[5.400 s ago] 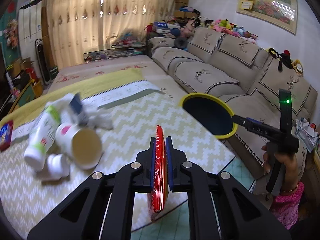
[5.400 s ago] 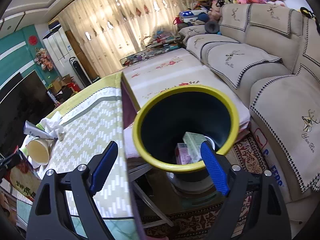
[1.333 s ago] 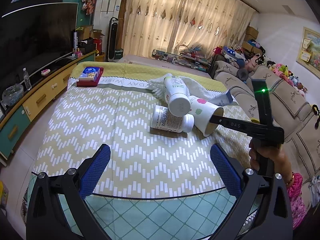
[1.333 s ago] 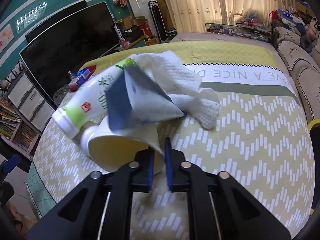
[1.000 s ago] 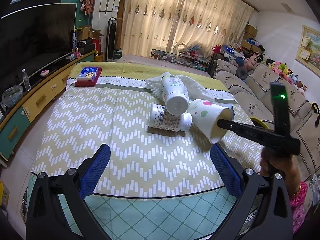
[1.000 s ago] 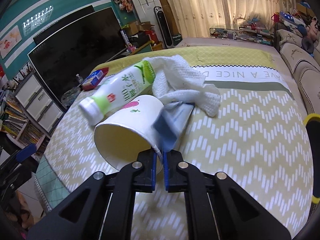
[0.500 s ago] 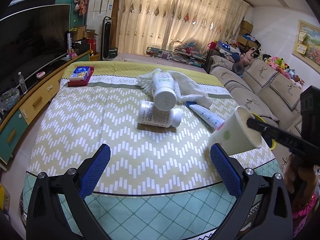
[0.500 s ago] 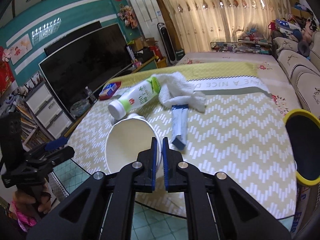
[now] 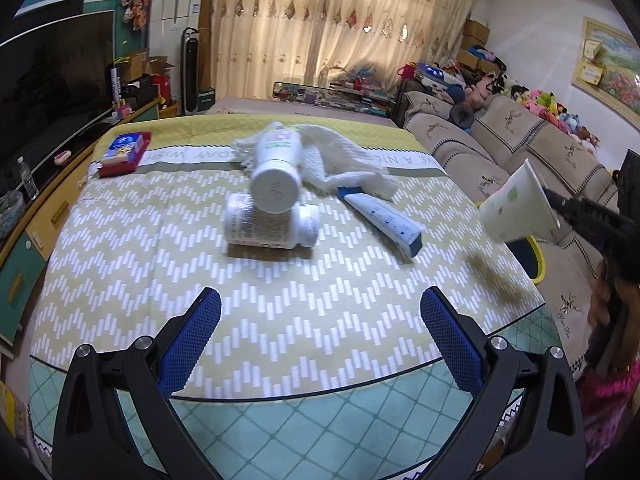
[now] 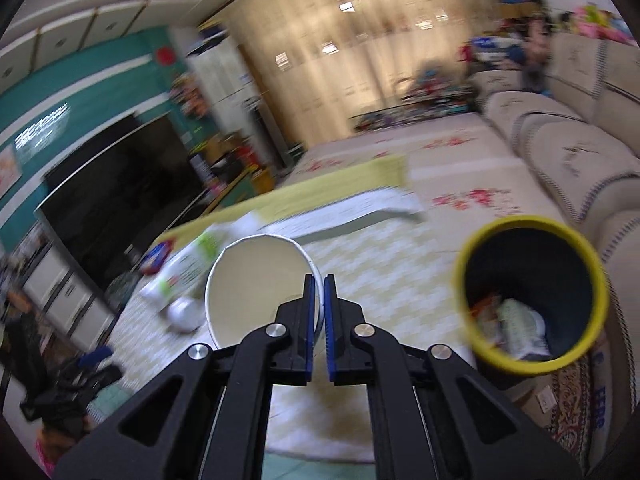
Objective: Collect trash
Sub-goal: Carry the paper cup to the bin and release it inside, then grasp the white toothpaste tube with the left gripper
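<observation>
My right gripper (image 10: 319, 292) is shut on the rim of a white paper cup (image 10: 256, 280) and holds it in the air over the table's right edge; the cup also shows in the left wrist view (image 9: 516, 210). The yellow-rimmed dark bin (image 10: 532, 296), with trash inside, stands to the right of the cup. My left gripper (image 9: 320, 340) is open and empty above the table's near edge. On the table lie a white-and-green bottle (image 9: 278, 172) resting on a white pill bottle (image 9: 268, 226), a white-and-blue tube (image 9: 386, 220) and a white cloth (image 9: 344, 162).
A red-and-blue box (image 9: 124, 152) lies at the table's far left. A sofa (image 9: 532, 148) runs along the right, behind the bin. A TV cabinet (image 9: 28, 216) stands along the left. The right wrist view is motion-blurred.
My right gripper has carried the paper cup off the pile and rightward toward the bin. The tube now lies flat on the table. The left gripper stays open.
</observation>
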A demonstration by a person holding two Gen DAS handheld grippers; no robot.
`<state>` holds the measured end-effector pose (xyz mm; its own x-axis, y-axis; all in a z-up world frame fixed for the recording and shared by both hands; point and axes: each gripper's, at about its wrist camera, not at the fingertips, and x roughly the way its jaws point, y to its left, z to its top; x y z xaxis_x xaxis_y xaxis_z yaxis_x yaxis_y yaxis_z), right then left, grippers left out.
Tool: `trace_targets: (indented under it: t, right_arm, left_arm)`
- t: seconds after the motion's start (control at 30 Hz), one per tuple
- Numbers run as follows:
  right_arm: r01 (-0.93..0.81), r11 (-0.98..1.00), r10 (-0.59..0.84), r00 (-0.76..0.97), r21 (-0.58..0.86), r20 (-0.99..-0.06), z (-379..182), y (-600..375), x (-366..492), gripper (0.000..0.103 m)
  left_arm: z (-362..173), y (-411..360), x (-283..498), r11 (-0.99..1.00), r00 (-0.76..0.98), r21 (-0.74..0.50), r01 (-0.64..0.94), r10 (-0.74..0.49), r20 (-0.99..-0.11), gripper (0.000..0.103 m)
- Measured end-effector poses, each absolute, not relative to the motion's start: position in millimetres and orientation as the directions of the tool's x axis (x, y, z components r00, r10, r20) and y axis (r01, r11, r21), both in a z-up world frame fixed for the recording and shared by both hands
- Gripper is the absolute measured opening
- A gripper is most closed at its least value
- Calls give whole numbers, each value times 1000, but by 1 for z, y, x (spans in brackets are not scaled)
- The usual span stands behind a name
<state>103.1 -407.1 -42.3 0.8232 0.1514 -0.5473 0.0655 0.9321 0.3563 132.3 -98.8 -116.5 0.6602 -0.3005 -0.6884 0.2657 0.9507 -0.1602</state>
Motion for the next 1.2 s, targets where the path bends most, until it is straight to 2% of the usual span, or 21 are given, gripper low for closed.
trace_targets:
  t: [0.17, 0.37, 0.4, 0.47, 0.5, 0.93, 1.2]
  right_arm:
    - [279, 911, -43, 798, 305, -601, -61, -473, 118, 5]
    - [424, 871, -160, 723, 248, -672, -95, -518, 133, 7]
    - [437, 862, -163, 718, 256, -676, -101, -523, 134, 7]
    - [458, 850, -170, 706, 260, -687, -111, -532, 133, 19]
    - [463, 846, -170, 706, 266, -688, -114, -534, 131, 21]
    - [440, 849, -121, 703, 294, -700, -133, -540, 129, 26]
    - [437, 844, -107, 705, 311, -701, -137, -543, 127, 32]
  left_arm:
    - [-119, -118, 140, 944, 641, -148, 294, -310, -702, 98]
    - [-125, -140, 149, 937, 617, -134, 321, -315, -721, 98]
    - [-125, -143, 151, 936, 613, -133, 326, -316, -724, 98]
    - [-127, -152, 155, 932, 603, -128, 339, -320, -731, 98]
    - [-127, -155, 156, 931, 600, -125, 344, -320, -733, 98]
    - [-143, -213, 200, 920, 550, -106, 378, -315, -773, 98]
    - [-146, -239, 242, 941, 560, -57, 334, -246, -791, 98]
